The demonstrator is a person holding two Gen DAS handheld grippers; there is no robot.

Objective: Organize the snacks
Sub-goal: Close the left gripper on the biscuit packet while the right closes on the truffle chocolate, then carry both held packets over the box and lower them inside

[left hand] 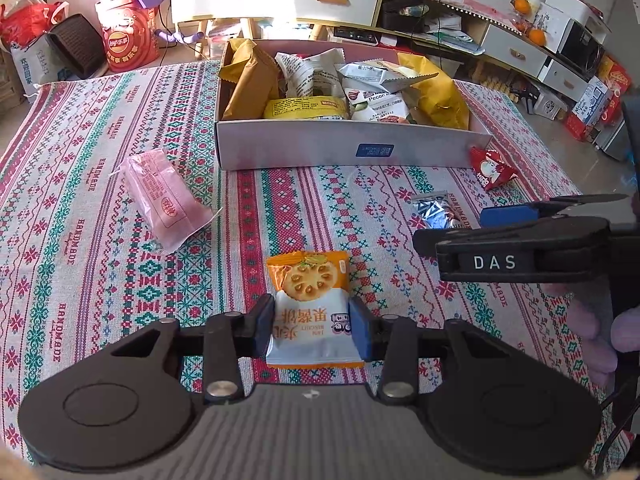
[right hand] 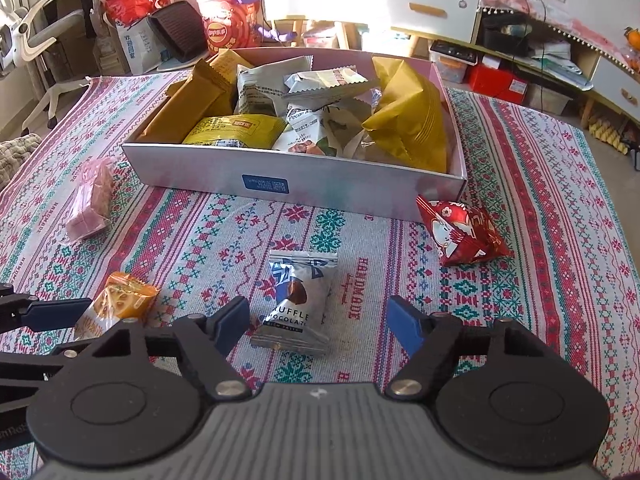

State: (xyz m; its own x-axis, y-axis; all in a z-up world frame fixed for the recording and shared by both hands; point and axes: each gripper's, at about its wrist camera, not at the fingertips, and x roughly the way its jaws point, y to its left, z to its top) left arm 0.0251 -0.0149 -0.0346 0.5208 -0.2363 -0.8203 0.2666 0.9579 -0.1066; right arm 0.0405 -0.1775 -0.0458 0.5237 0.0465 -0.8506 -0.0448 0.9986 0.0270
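Note:
My left gripper (left hand: 312, 330) is shut on an orange-and-white biscuit packet (left hand: 308, 280) that lies on the patterned tablecloth (left hand: 100, 280), its blue pads pressing both sides. My right gripper (right hand: 318, 322) stands open around a silver-blue truffle chocolate packet (right hand: 298, 300), with a clear gap on the right side. In the right wrist view the biscuit packet (right hand: 120, 300) shows at the left. Behind both stands a white cardboard box (left hand: 320, 144) (right hand: 320, 176) filled with several snack packets.
A pink wrapped packet (left hand: 164, 200) (right hand: 90, 200) lies left of the box. A red packet (left hand: 492, 168) (right hand: 464, 228) lies by its right corner. Cabinets, bags and clutter crowd the floor beyond the table's far edge.

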